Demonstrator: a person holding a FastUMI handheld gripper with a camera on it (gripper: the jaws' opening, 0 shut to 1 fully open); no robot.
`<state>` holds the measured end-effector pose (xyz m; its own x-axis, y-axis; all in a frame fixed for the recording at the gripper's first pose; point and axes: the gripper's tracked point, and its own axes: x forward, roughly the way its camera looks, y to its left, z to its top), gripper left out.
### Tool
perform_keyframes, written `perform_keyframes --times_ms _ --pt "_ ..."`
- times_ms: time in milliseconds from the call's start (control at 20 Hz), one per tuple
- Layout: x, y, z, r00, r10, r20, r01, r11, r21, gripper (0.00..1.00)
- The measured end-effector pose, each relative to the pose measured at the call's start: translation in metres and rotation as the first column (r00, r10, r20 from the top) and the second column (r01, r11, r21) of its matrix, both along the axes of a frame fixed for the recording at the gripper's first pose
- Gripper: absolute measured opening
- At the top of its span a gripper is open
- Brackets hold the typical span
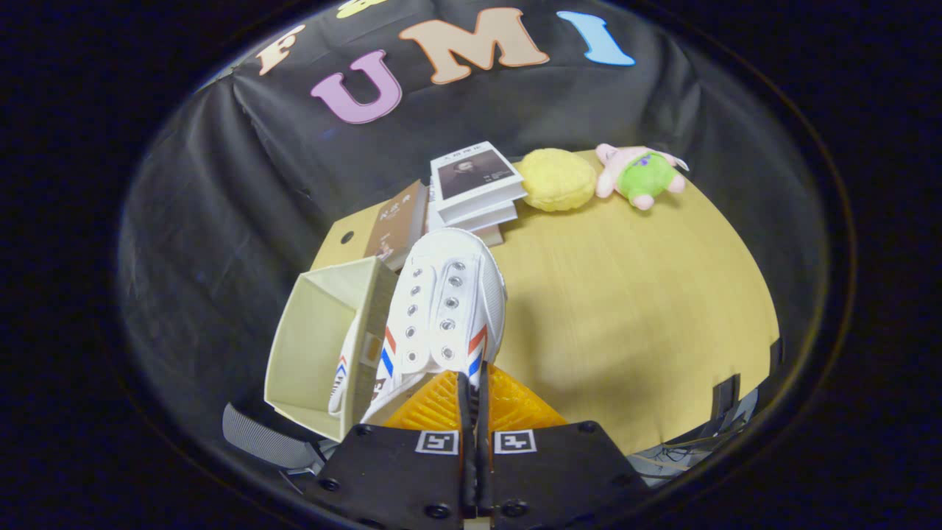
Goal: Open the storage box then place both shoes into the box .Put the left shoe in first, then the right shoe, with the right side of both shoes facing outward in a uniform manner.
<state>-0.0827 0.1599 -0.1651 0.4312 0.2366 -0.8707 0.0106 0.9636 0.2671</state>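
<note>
**Shoe held beside the open storage box**

From left: the open storage box stands at the table edge, one shoe inside it. Just right, the gripper has its fingers clamped on the heel of a second white shoe, toe pointing ahead. Beyond lie books, a yellow cushion and a plush toy.

The shoe was white with red and blue stripes, the box cream, the worktop pale wood; a plush toy was pink and green, a cushion yellow.
</note>
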Motion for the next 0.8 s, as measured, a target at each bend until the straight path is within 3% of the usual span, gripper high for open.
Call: perform_keyframes --times_ms 300,800 --pt "0.013 0.067 0.016 0.999 0.023 0.029 -0.024 0.999 0.045 0.04" --pt "-0.002 0.136 -0.012 0.998 0.068 -0.013 -0.066 0.994 0.090 0.04"
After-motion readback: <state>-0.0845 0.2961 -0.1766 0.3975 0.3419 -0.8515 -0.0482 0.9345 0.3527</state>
